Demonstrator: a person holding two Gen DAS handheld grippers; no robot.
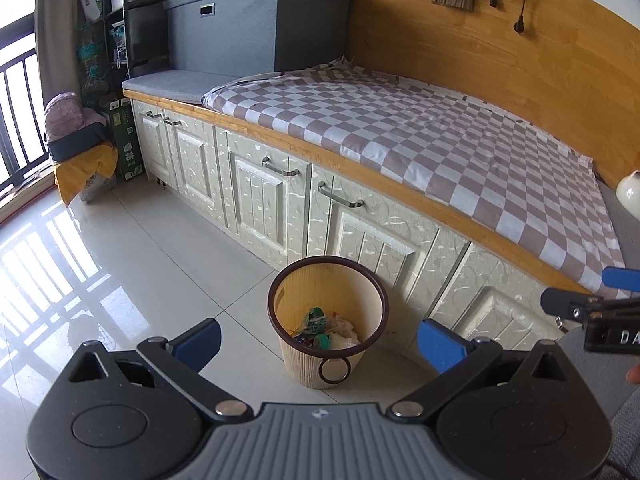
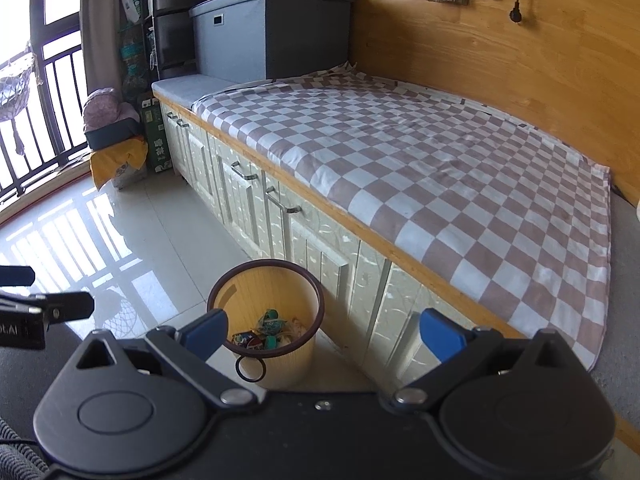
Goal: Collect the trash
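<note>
— What fills the room from where you stand?

— Mostly the long wooden bench with pale carved cabinet doors (image 1: 260, 196), spread with a brown-and-white checked cloth (image 1: 420, 136). The cloth lies flat and bare; I see no litter on it. At the far end sits a big grey lidded storage box (image 1: 256, 24), pushed against the wood-panelled wall, I'd guess to keep the seat free.

— And the trash?

— All in the small cream ribbed wastebasket with a dark brown rim (image 1: 329, 322). It stands on the glossy tiled floor (image 1: 120, 256), just beside the cabinet doors, probably so things can be dropped in from the bench. Crumpled green and white wrappers (image 1: 326, 330) lie at its bottom; a ring handle hangs on its near side.

— The tools?

— The left gripper (image 1: 320, 342) is spread wide with nothing between its blue pads, held above the basket. The right gripper (image 2: 323, 334) is the same: jaws far apart, empty, also looking down towards the basket. Each one's tip shows at the edge of the other's view, so they're side by side.

— So how far along?

— Judging by the bare cloth, the collecting looks nearly or fully done.
</note>
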